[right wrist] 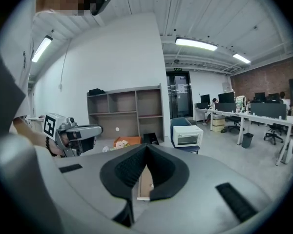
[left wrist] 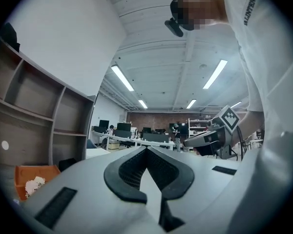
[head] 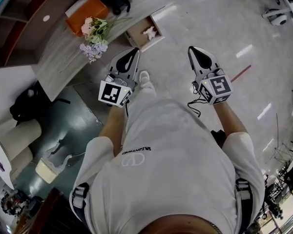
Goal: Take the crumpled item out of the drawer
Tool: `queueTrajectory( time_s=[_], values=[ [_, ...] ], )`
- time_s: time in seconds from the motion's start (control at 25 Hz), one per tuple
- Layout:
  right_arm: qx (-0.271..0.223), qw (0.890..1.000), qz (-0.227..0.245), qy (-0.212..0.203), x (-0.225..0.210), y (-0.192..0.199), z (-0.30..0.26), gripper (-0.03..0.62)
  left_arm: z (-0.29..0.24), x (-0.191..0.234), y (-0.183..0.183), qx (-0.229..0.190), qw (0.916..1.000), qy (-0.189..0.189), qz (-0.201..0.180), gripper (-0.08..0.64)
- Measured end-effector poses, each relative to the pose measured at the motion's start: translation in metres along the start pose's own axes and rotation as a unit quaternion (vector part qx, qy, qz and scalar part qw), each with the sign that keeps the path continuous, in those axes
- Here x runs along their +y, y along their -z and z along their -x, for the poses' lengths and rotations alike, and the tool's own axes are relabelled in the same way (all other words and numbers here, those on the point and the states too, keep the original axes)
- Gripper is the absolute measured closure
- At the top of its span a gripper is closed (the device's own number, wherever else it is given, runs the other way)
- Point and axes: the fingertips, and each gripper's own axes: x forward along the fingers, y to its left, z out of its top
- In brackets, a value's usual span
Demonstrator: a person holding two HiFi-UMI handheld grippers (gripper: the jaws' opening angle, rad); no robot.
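In the head view an open light-wood drawer [head: 135, 37] juts from the desk, and a white crumpled item [head: 150, 32] lies inside it. My left gripper [head: 135, 49] points at the drawer's near end from just short of it, jaws shut and empty. My right gripper [head: 191, 48] hangs over the floor to the right of the drawer, also shut and empty. In the left gripper view the left gripper's [left wrist: 147, 149] jaw tips meet, with the right gripper [left wrist: 210, 136] beyond them. Below the right gripper's [right wrist: 146, 145] closed tips a strip of the drawer [right wrist: 145, 182] shows.
The long grey desk [head: 63, 57] carries a bunch of flowers [head: 94, 35] and an orange box [head: 88, 13]. Wooden shelves [right wrist: 124, 111] stand against the wall. A white appliance [right wrist: 187, 135] sits on a blue seat. Glossy floor [head: 224, 28] stretches to the right.
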Motion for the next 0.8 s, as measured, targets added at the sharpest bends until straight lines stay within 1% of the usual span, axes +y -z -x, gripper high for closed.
queueTrajectory(
  time_s=[0.08,0.2,0.4,0.52,0.6,0.72,0.8],
  values=[
    [0.001,1.000,0.003,-0.004,0.001,-0.001,-0.021,0.591,-0.009,0.013,0.006,0.006,1.0000,0.003,0.004,0.560],
    [0.006,1.000,0.000,-0.005,0.000,-0.002,-0.054,0.591,-0.021,0.038,0.018,0.016,0.9998,-0.004,0.012,0.560],
    [0.027,0.999,0.010,-0.026,0.007,0.008,-0.109,0.591,-0.035,0.080,0.049,0.036,0.9985,-0.016,0.039,0.560],
    [0.042,0.998,0.017,-0.033,0.009,0.022,-0.140,0.591,-0.044,0.099,0.066,0.045,0.9978,-0.016,0.047,0.560],
    [0.058,0.998,0.009,-0.036,0.009,0.035,-0.157,0.591,-0.050,0.108,0.081,0.054,0.9970,-0.020,0.053,0.560],
    [0.094,0.995,-0.004,-0.042,0.009,0.062,-0.170,0.591,-0.054,0.110,0.105,0.070,0.9945,-0.029,0.072,0.560],
    [0.110,0.993,-0.012,-0.045,0.006,0.077,-0.179,0.591,-0.057,0.110,0.120,0.082,0.9927,-0.033,0.082,0.560]
  ],
)
